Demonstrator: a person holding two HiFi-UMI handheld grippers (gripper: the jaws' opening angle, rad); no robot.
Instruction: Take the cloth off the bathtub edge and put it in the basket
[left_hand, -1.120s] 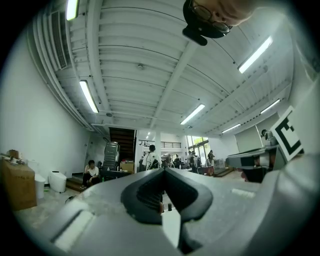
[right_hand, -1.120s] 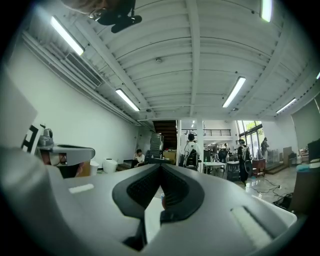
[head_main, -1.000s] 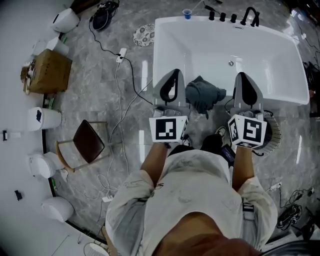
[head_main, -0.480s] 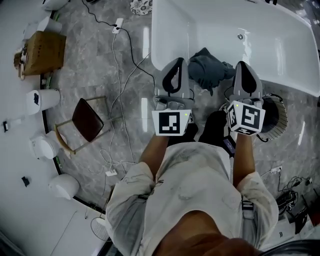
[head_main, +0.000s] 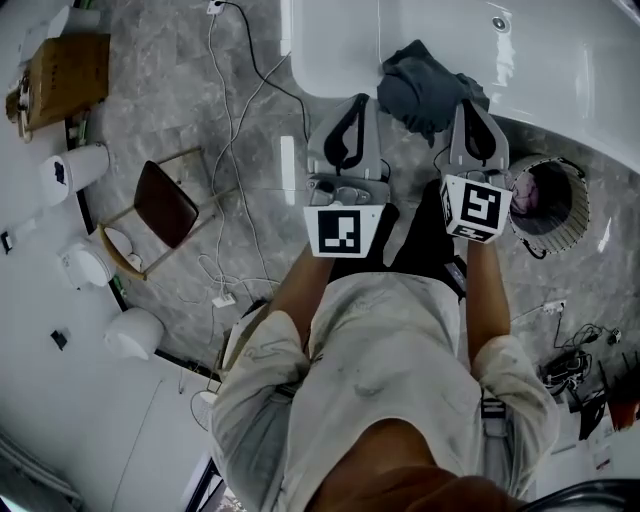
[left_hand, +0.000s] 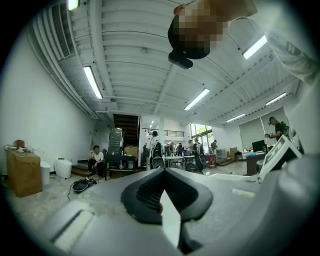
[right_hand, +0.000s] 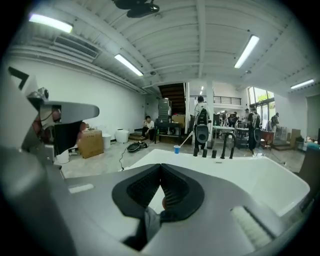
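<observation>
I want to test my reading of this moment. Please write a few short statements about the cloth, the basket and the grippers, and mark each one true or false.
1. The cloth lies on the edge of the bathtub. True.
2. The right gripper clamps the cloth. False: its jaws are shut on nothing.
3. The basket stands on the floor beside the bathtub. True.
4. The left gripper has its jaws wide apart. False: they are together.

Left gripper (head_main: 351, 100) and right gripper (head_main: 470, 104) side by side, pointing forward; left level, right tipped slightly down; both jaw pairs closed tip to tip.
</observation>
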